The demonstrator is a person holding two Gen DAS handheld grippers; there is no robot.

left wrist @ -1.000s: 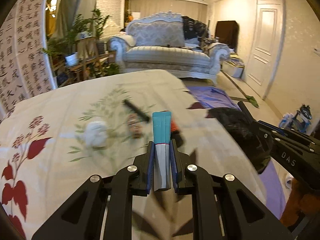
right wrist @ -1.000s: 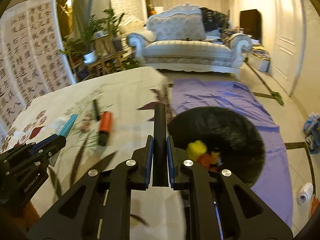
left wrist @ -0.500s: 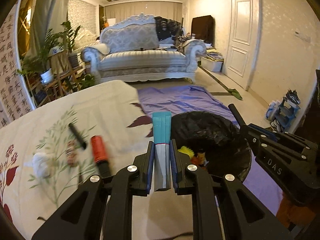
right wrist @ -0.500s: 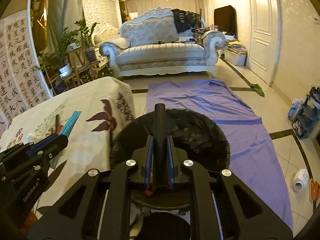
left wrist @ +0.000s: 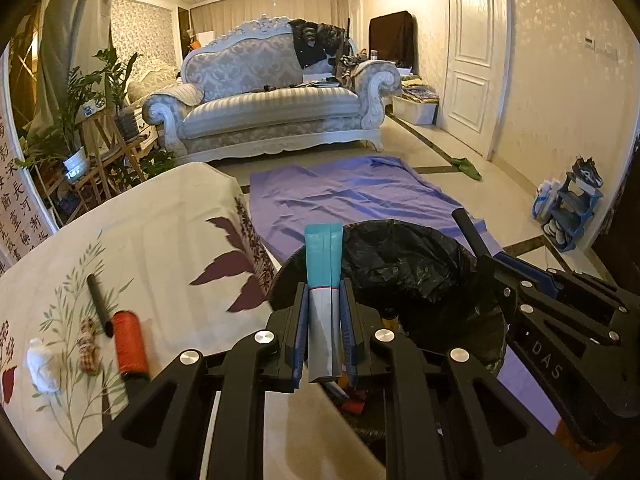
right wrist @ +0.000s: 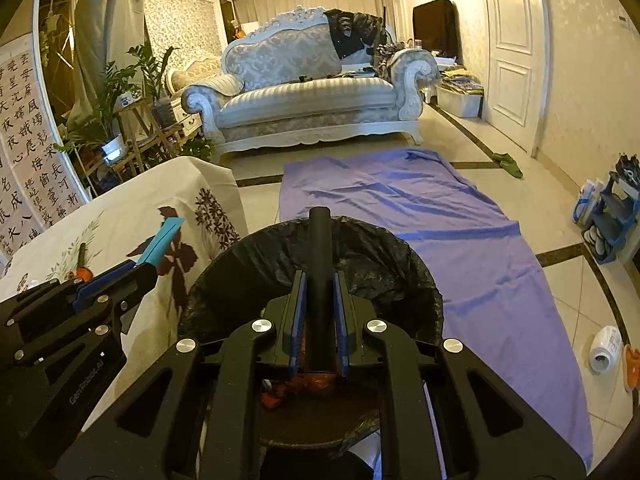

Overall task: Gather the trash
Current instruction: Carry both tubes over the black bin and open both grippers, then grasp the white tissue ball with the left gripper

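Observation:
My left gripper (left wrist: 324, 292) is shut on a teal and grey tube (left wrist: 323, 256) and holds it at the near rim of the black-lined trash bin (left wrist: 404, 260). My right gripper (right wrist: 320, 284) is shut on a black stick (right wrist: 319, 248) held over the bin's opening (right wrist: 360, 264). Orange and red trash lies inside the bin (right wrist: 280, 394). On the flowered tablecloth (left wrist: 160, 232) at left lie a black stick (left wrist: 99, 304), an orange roll (left wrist: 129, 342), a small brown piece (left wrist: 89, 346) and a white wad (left wrist: 40, 366).
The bin stands on a purple cloth (right wrist: 440, 216) on the tiled floor. A white sofa (left wrist: 272, 100) stands behind, plants (left wrist: 80, 120) at left, a door (left wrist: 472, 56) and a blue rack (left wrist: 572, 208) at right. A white bottle (right wrist: 604, 350) lies on the floor.
Both grippers have swung right from over the table to the bin, each still holding its item. The table items now sit far left in the left wrist view.

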